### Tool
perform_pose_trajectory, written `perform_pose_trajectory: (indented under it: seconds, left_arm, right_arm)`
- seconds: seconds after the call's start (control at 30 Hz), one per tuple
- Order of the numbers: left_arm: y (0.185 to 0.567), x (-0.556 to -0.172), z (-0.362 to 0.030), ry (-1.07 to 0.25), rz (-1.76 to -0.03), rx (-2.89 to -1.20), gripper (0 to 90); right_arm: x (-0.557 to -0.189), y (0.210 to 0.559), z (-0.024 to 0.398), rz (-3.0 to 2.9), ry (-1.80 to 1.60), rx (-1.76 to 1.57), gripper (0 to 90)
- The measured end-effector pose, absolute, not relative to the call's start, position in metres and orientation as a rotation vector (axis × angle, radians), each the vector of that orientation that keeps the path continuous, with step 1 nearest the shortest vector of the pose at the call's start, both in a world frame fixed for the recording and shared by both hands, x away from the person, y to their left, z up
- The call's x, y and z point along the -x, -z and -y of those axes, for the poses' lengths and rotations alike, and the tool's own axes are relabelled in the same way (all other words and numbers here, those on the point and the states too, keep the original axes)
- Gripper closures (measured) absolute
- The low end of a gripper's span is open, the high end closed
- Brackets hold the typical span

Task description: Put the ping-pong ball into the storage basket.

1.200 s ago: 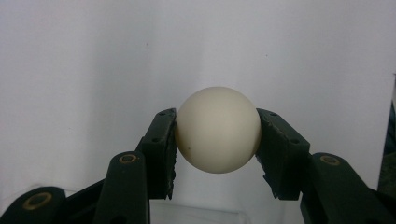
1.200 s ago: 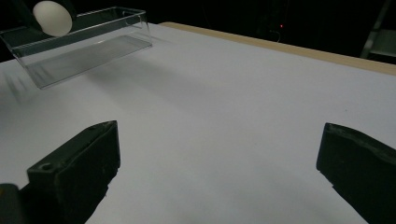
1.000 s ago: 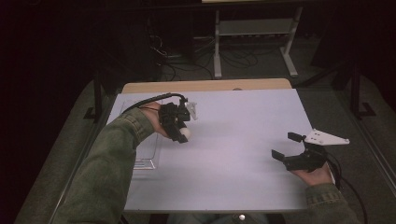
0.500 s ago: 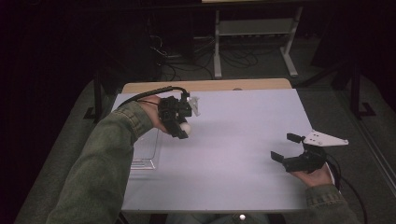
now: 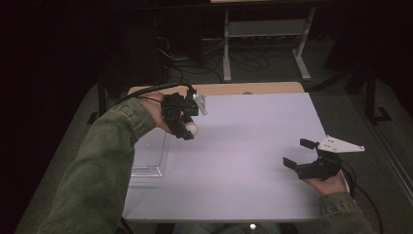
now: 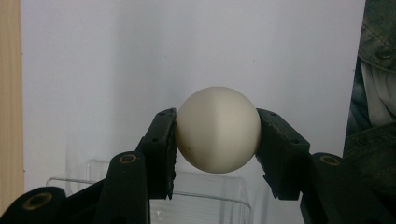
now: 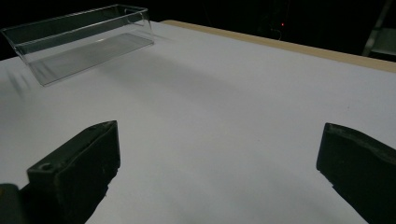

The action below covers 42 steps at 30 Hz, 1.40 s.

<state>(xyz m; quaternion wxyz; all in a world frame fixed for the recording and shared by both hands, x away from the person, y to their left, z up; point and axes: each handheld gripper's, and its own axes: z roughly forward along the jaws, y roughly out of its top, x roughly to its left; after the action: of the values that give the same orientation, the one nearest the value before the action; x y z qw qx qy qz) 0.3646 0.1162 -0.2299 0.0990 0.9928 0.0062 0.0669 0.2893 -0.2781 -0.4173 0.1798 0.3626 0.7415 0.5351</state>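
Note:
A white ball is clamped between the two black jaws of my left gripper. In the high view that left gripper hangs over the table's left part with the ball showing at its tip, next to the right rim of a clear plastic tray. The tray lies just below the ball in the left gripper view. My right gripper rests low at the table's right side, its jaws wide apart and nothing between them; its fingers frame bare white table.
The white tabletop has a wooden strip along its far edge. A clear tray lies far off in the right gripper view. Beyond the table stand a metal frame and cables on a dark floor.
My left gripper with the ball has drifted slightly farther back and up. The right gripper has stayed put, still open.

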Motion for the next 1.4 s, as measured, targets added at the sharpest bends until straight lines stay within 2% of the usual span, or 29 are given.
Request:
perform_pose_trajectory:
  seconds: [0.73, 1.4]
  left_arm:
    - [0.206, -0.355, -0.126, -0.220, 0.017, -2.960, 50.9]
    - [0.207, -0.361, -0.172, -0.293, -0.093, -2.968, 50.9]
  right_arm:
    - [-0.288, 0.416, 0.279, -2.085, -1.520, -1.025, 0.0]
    - [-0.287, 0.415, 0.278, -2.082, -1.528, -1.021, 0.0]
